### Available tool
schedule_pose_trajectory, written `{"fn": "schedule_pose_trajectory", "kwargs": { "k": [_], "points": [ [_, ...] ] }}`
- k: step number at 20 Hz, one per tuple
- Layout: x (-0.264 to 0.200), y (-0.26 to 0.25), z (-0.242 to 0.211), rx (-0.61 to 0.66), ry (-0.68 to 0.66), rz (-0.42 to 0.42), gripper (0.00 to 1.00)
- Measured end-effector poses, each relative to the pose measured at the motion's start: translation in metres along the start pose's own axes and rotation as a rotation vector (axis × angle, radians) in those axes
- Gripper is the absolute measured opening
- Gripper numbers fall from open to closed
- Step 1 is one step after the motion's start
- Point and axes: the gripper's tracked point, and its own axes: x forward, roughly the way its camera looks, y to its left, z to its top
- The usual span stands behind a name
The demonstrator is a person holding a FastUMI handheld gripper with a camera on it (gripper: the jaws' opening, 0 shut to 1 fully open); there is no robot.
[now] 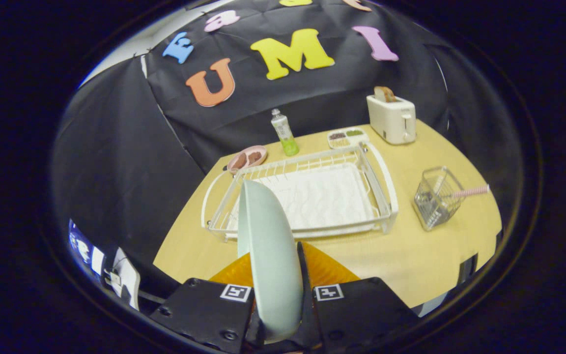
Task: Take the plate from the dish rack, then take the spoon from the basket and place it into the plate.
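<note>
A pale blue-green round plate (268, 255) stands on edge between the fingers of the gripper (278, 295), which are closed narrowly against its two faces and hold it clear of the light wooden table (410, 255). Just beyond the plate sits the white wire dish rack (307, 196) on its white ribbed drain tray. To the right of the rack, apart from it, a clear wire-mesh basket (435, 199) holds a spoon with a pink-and-white striped handle (469, 191) that juts out over its rim. Behind the rack stand a clear bottle of green liquid (284, 132), a pink dish with brown food (247, 158), a white divided tray of food (346, 137) and a cream toaster (392, 118) with a slice of toast in its slot.
</note>
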Motion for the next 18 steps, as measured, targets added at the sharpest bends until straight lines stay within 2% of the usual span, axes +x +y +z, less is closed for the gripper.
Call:
{"fn": "schedule_pose_trajectory", "kwargs": {
  "k": [7,10,13,18],
  "points": [
    [0.05,-0.068,-0.029,0.305,0.074,0.04,0.34],
    [0.058,-0.076,-0.033,0.346,0.087,0.051,0.34],
    [0.066,-0.066,-0.04,0.369,0.116,0.097,0.36],
    [0.075,-0.069,-0.039,0.376,0.131,0.117,0.55]
  ]
}}
